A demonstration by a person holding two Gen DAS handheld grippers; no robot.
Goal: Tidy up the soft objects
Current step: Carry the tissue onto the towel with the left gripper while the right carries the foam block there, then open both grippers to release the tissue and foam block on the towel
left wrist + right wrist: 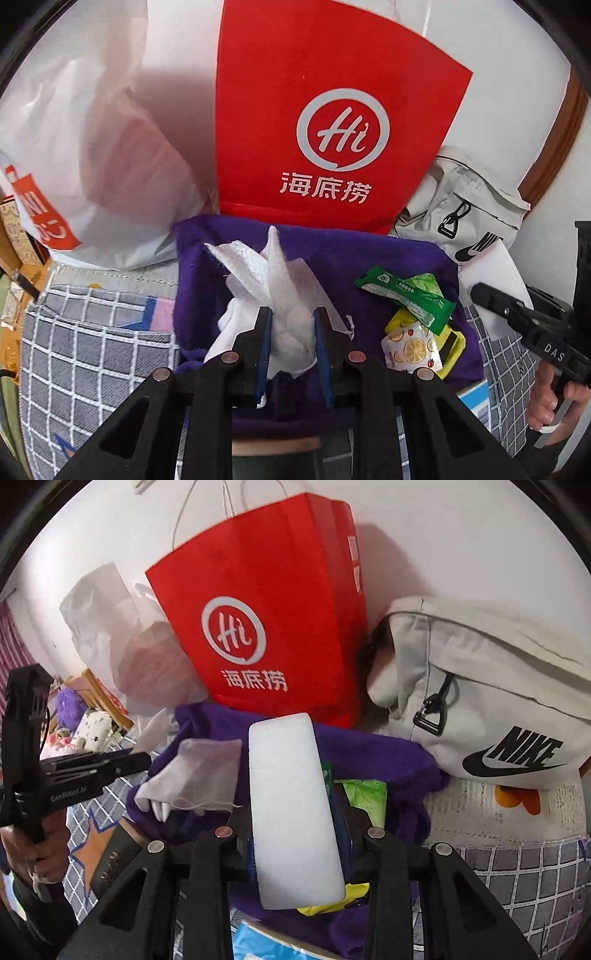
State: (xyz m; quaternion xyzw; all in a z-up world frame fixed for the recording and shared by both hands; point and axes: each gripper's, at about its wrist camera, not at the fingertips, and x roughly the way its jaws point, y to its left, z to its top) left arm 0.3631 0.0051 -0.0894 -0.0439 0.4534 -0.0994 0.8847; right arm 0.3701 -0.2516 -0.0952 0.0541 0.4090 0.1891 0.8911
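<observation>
My left gripper (293, 326) pinches the white gauze cloth (280, 291); my right gripper (295, 834) clamps the white sponge block (291, 808) over the purple towel (376, 753).

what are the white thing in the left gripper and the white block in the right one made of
Crumpled white gauze-like cloth in the left gripper: probably thin woven or nonwoven fabric, matte, with frayed edges and visible weave. Flat white rectangular block in the right gripper: likely foam sponge, matte, finely grained surface, soft rounded corners.
</observation>
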